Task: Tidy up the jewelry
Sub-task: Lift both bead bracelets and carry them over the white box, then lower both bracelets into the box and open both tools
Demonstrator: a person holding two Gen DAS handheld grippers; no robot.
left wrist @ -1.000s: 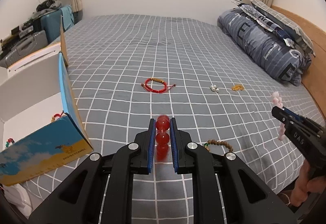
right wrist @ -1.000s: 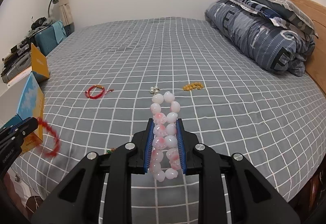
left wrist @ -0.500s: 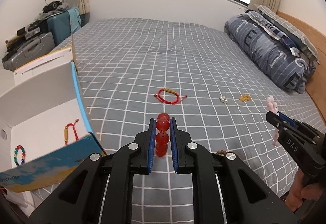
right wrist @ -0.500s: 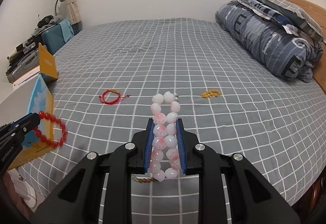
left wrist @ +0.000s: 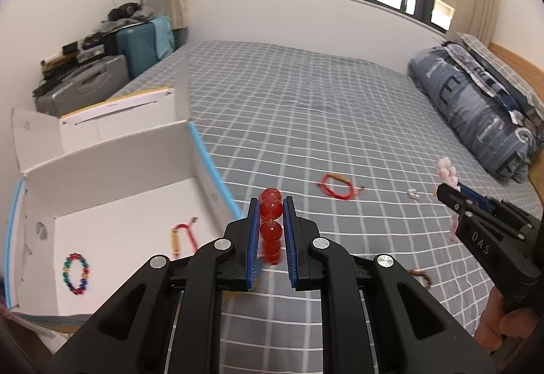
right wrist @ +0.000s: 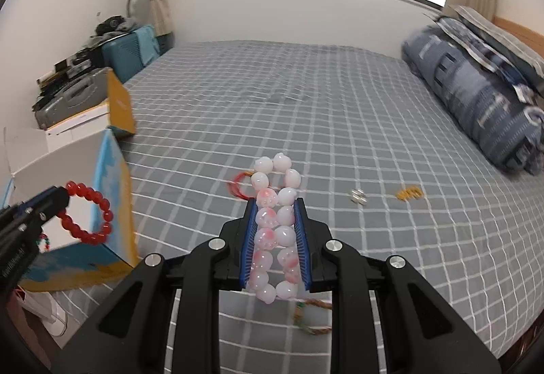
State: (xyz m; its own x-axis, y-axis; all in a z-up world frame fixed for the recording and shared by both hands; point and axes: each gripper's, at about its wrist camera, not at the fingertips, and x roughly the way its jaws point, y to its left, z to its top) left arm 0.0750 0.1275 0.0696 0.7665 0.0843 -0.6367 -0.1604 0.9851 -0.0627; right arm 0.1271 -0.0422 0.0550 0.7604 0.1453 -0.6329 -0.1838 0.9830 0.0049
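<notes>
We see our left gripper [left wrist: 269, 224] as matte black plastic with two long fingers lined in ribbed blue pads [left wrist: 252, 238], and a round silver screw head on each link of its branching arms. Our right gripper [right wrist: 274, 238] is built the same way. From the left wrist view its black side bears white lettering, and pale bare skin of our right hand [left wrist: 503, 330] wraps its handle.

The brown beaded bracelet [right wrist: 311, 314] lies blurred, partly hidden beneath the right tongs [right wrist: 275, 224].
</notes>
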